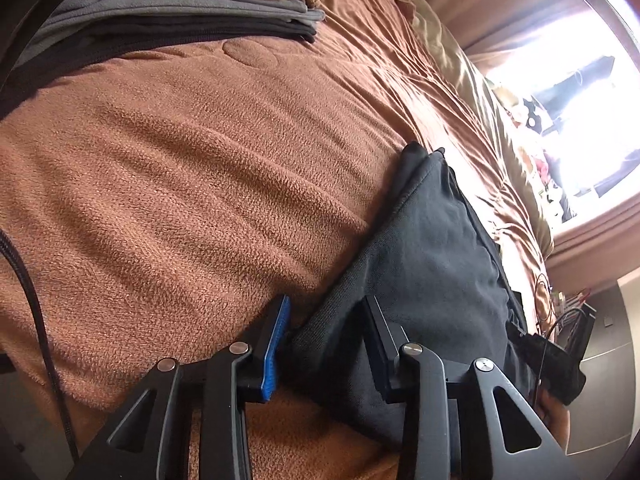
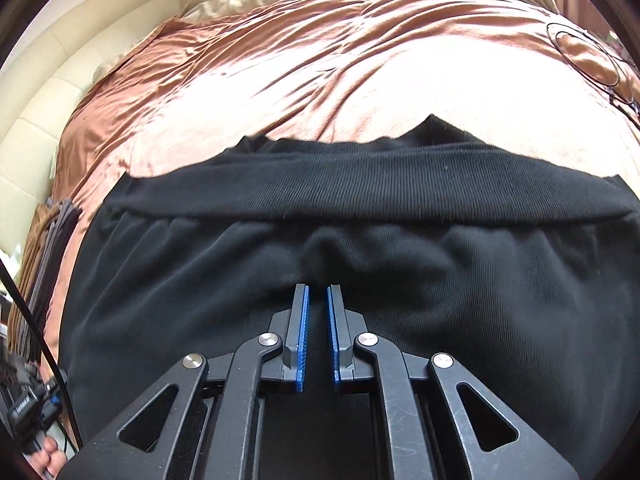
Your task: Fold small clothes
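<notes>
A black garment with a ribbed waistband lies on the brown blanket. My left gripper is open, its jaws standing on either side of the garment's near left edge. In the right wrist view the garment fills the lower half. My right gripper is nearly shut, with a narrow gap between the blue pads. It sits low over the middle of the garment, below the waistband. No cloth shows between its pads.
A stack of folded clothes in tan, grey and dark tones lies at the far left of the bed, and shows in the right wrist view. A satin sheet covers the bed beyond. A cream headboard stands behind it. Black cables hang nearby.
</notes>
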`<state>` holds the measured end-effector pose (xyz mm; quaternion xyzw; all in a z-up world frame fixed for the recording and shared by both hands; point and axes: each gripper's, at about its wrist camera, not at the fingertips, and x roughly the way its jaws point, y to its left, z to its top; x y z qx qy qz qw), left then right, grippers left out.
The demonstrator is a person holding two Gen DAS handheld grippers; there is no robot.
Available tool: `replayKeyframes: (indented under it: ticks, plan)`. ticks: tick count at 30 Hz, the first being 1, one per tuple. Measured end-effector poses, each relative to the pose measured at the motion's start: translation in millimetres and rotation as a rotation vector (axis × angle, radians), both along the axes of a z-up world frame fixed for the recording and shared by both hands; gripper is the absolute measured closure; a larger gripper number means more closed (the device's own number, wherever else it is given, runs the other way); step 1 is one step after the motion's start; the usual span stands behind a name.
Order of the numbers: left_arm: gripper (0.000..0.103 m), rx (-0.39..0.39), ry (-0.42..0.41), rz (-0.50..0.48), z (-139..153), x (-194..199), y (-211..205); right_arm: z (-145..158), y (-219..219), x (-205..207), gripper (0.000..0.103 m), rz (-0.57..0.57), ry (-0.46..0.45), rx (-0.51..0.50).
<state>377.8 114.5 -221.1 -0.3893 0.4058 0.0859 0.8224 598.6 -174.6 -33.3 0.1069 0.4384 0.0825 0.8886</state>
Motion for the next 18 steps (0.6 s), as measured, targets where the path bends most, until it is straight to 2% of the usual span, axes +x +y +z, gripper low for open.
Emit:
replayKeyframes:
  ticks: [11, 18]
  plan:
    - [0.064, 0.013, 0.015, -0.005, -2, 6, -6, -2, -4, 36, 0.1, -0.01, 0.008, 0.034]
    - [0.064, -0.001, 0.009, -0.007, -4, 6, -4, 20, -4, 5, 0.1, 0.012, -0.024, 0.049]
